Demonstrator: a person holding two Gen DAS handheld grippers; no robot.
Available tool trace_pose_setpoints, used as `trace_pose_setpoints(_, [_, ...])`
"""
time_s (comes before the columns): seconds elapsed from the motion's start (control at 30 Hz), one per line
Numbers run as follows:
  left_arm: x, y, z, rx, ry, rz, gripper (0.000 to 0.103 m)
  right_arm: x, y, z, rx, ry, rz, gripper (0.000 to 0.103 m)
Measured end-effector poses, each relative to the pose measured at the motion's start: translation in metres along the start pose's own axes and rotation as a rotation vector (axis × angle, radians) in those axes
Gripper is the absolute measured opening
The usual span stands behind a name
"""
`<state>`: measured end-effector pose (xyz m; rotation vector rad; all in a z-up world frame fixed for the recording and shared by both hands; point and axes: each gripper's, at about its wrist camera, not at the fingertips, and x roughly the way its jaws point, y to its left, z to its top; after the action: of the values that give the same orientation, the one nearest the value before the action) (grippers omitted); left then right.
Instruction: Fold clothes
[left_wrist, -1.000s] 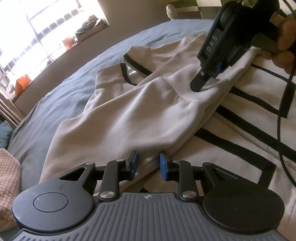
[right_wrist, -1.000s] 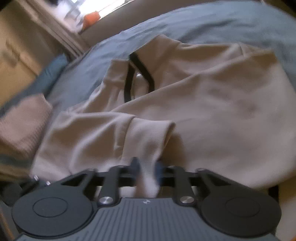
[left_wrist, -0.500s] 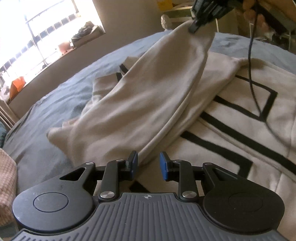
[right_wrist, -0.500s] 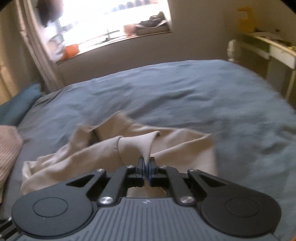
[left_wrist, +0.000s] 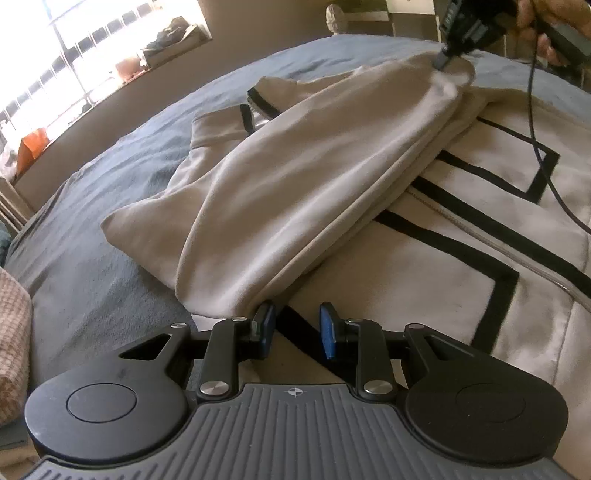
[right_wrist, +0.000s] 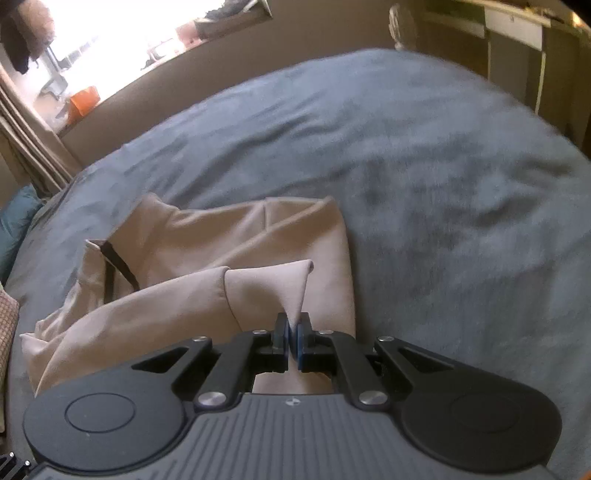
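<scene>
While bare blue bedspread (right_wrist: 424, 155) fills the right and top of the right wrist view, the cream jacket (left_wrist: 424, 258) with black stripes lies centre and right in the left view. The right gripper (right_wrist: 293, 338) pinches its sleeve cuff (right_wrist: 291, 288); the left gripper (left_wrist: 295, 326) stands spread, empty, just over the hem. The jacket's right side is cut off.

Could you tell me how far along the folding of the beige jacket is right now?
Early stage. Done: the jacket lies spread on the blue bed, zipper side up. In hand: the right gripper has its jaws shut on the sleeve cuff, stretching it across the body; the left gripper hovers open at the hem. Left: laying the sleeve flat, the other side, and folding the body.
</scene>
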<state>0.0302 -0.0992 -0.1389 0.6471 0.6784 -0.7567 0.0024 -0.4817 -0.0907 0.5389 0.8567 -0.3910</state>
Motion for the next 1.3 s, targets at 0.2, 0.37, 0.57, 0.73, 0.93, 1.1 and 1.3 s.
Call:
trace_pose_setpoints(0.2, [0.0,-0.001,0.0,0.002,0.003,0.002,0.026,0.008,-0.001,0.0,-0.017,0.02,0.006,0.004])
trace_pose_setpoints(0.37, [-0.003,-0.002,0.0,0.006,0.002,-0.003,0.026,0.016,-0.002,-0.004,-0.049,0.051,-0.028,0.006])
trace_pose_setpoints(0.57, [-0.018,-0.005,0.0,0.01,-0.029,-0.032,0.026,0.001,-0.001,-0.01,-0.064,-0.025,-0.212,0.035])
trace_pose_setpoints(0.73, [-0.037,-0.007,0.002,0.042,-0.141,-0.018,0.027,-0.025,0.034,-0.006,-0.14,-0.079,-0.138,0.035])
trace_pose_setpoints(0.93, [-0.005,-0.002,0.015,-0.005,-0.117,0.034,0.028,-0.031,0.144,0.0,-0.402,-0.03,0.164,0.051])
trace_pose_setpoints(1.1, [0.016,-0.008,0.01,0.02,-0.099,0.055,0.029,0.0,0.262,-0.008,-0.652,0.076,0.385,0.065])
trace_pose_setpoints(1.3, [0.021,-0.003,0.005,-0.018,-0.109,0.028,0.029,0.064,0.367,-0.025,-0.829,0.2,0.375,0.065])
